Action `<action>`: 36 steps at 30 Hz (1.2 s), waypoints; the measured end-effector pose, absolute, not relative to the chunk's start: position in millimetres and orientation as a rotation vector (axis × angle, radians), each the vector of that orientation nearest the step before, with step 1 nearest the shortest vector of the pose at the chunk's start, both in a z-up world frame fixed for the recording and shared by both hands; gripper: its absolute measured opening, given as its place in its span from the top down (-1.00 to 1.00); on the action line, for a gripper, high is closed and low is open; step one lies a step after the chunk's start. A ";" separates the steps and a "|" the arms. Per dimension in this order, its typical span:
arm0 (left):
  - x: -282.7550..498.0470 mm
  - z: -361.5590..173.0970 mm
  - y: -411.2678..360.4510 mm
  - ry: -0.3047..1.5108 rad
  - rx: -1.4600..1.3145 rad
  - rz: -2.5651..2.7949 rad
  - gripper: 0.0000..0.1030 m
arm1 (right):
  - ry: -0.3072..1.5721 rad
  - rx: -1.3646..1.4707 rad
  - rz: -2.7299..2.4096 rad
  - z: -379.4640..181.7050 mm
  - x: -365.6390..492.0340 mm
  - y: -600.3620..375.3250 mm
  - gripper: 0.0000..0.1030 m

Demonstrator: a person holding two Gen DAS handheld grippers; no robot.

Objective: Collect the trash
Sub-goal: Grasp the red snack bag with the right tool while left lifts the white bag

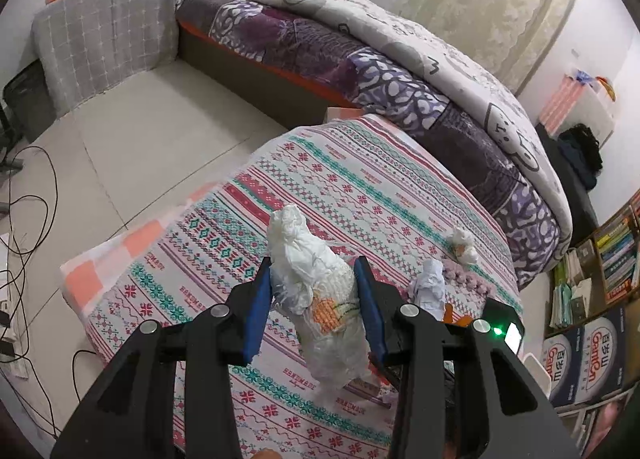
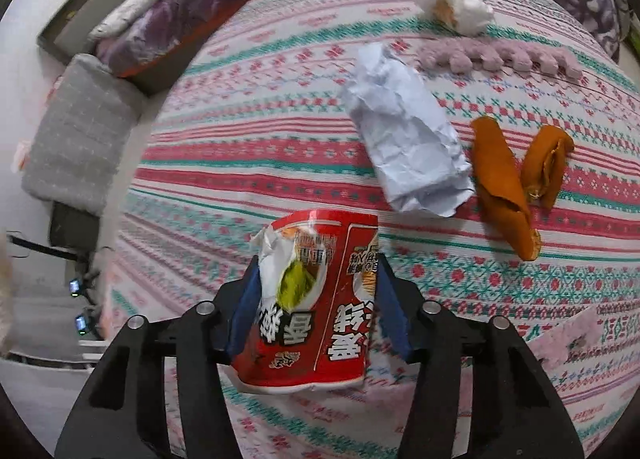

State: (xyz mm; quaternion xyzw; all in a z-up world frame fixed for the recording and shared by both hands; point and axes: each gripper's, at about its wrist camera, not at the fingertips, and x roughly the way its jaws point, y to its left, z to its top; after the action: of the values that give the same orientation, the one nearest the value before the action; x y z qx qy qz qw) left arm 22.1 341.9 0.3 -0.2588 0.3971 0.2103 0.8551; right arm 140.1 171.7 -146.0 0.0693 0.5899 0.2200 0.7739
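Observation:
My left gripper is shut on a crumpled white plastic bag with an orange print, held above the patterned tablecloth. My right gripper is shut on a red instant-noodle cup with a torn lid, held above the same cloth. On the cloth lie a crumpled white paper, also seen in the left wrist view, two orange peels, and a white tissue wad, which the left wrist view shows too.
A pink knitted strip lies on the cloth near the tissue. A bed with a purple quilt stands behind the table. A grey cushion leans at the wall. Cables lie on the tiled floor. Bookshelves stand at the right.

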 end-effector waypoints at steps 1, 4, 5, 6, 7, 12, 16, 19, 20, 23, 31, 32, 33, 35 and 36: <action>21.7 0.5 342.6 0.833 -0.545 0.444 0.21 | 1.259 0.152 0.489 -140.2 137.9 170.5 0.04; 20.9 2.4 342.0 0.822 -0.542 0.449 0.21 | 1.185 0.156 0.516 -116.2 132.2 163.8 0.05; 20.9 4.0 340.7 0.814 -0.536 0.452 0.21 | 1.149 0.152 0.518 -106.3 130.1 161.1 0.05; 21.3 4.9 339.8 0.810 -0.532 0.454 0.21 | 1.119 0.148 0.517 -99.2 128.0 159.0 0.05; 21.7 6.1 338.8 0.804 -0.526 0.455 0.21 | 1.072 0.138 0.514 -87.7 125.5 155.6 0.05; 23.7 14.5 326.1 0.751 -0.456 0.489 0.21 | 0.853 0.079 0.460 -42.3 115.2 135.5 0.05; 25.6 23.2 307.5 0.687 -0.347 0.538 0.21 | 0.702 0.045 0.394 -14.5 106.7 117.1 0.05; 27.5 29.5 289.7 0.634 -0.280 0.557 0.21 | 0.642 0.039 0.350 -3.5 103.4 104.7 0.05; 28.3 31.4 283.8 0.618 -0.260 0.560 0.21 | 0.621 0.035 0.334 0.2 102.5 100.5 0.04; 29.8 34.7 268.3 0.582 -0.218 0.559 0.21 | 0.580 0.019 0.299 8.4 100.3 90.9 0.04; 36.0 41.0 227.5 0.524 -0.163 0.506 0.21 | 0.537 0.017 0.219 16.5 96.8 54.3 0.03; 37.7 41.7 221.6 0.519 -0.157 0.497 0.21 | 0.538 0.018 0.211 16.6 97.5 49.2 0.03; 38.8 41.9 218.0 0.517 -0.154 0.491 0.21 | 0.539 0.020 0.203 16.5 98.5 44.4 0.02; 42.3 41.9 209.1 0.518 -0.146 0.474 0.21 | 0.542 0.022 0.188 16.3 99.4 36.4 0.02; 43.9 41.3 204.6 0.519 -0.142 0.465 0.21 | 0.543 0.022 0.180 16.2 100.2 31.7 0.02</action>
State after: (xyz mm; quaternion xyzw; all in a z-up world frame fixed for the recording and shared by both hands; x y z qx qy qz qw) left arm 43.9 204.6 41.3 -0.0695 0.2541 0.2275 0.9375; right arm 100.2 31.7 16.2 0.0106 0.2677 0.0889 0.9593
